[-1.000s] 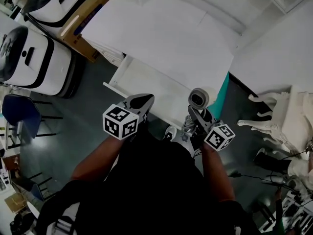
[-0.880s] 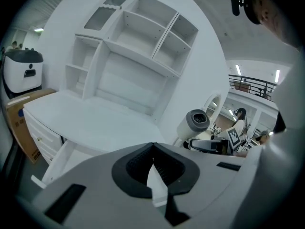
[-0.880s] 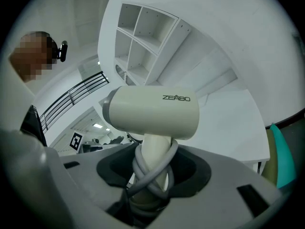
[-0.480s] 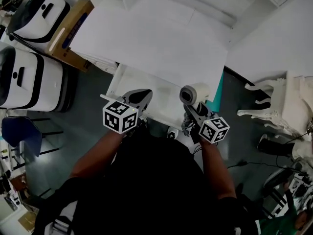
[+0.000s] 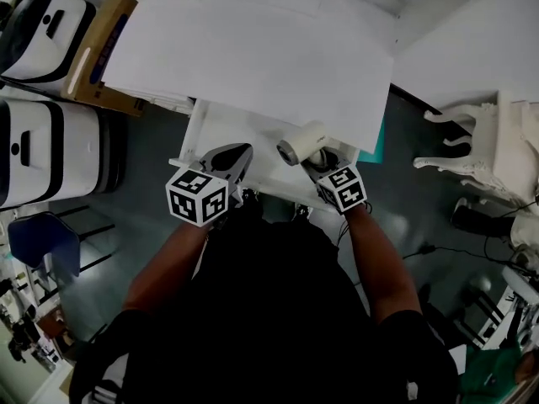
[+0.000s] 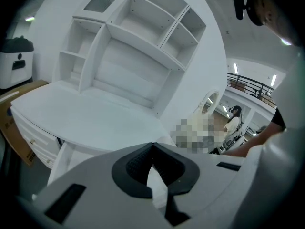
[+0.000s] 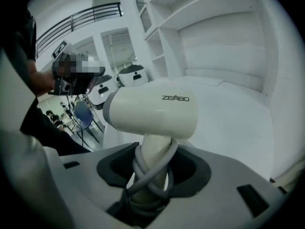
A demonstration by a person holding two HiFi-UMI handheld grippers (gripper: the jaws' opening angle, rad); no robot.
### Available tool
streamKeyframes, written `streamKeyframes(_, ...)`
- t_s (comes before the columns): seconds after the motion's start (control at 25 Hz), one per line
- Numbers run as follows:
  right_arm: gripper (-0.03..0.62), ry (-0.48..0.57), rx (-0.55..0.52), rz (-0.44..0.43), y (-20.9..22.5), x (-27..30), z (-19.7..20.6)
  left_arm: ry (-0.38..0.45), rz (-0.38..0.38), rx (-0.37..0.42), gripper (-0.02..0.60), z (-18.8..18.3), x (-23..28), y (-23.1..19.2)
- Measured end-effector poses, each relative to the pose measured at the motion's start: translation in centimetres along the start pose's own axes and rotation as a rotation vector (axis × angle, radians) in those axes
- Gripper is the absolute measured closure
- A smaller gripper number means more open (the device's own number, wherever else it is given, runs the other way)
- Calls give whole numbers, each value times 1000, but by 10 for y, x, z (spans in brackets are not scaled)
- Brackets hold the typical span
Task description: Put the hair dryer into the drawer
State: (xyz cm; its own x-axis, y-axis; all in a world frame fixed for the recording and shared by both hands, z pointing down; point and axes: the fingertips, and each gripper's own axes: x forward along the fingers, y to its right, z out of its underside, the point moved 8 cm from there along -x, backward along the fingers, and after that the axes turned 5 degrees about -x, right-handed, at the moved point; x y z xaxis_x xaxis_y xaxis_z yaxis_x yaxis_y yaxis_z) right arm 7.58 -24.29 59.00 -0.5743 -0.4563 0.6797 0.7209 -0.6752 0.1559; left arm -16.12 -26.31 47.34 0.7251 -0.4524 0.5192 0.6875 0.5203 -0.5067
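Clamping right tool (image 7: pixel 151 178) — cord-wrapped hair dryer (image 7: pixel 151 112).

The only legible text is "ZEABO", in small grey capitals on the barrel of the white plastic hair dryer (image 7: pixel 152 113). Blue print on the brown cardboard box (image 5: pixel 103 50) is unreadable.

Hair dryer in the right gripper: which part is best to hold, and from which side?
Take the hair dryer by its handle, coming from the handle's free end, below the barrel. The handle is narrow enough to fit between the fingers; the barrel is wide and round. The right gripper is shut on it this way, over the cord wound round it.
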Motion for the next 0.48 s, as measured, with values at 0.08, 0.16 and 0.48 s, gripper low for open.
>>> streamKeyframes(0.08,385,-55,-51,-21,-1,17,4,-5,-3,-8,577,1,1,-4)
streamKeyframes(0.16,385,-103,-103,-40,-3,30,7,-9,-5,-15,577,2,1,-8)
streamKeyframes(0.48,385,-264,-264,-112,-11,69,30,-26,-22,-24,577,9,-4,-16)
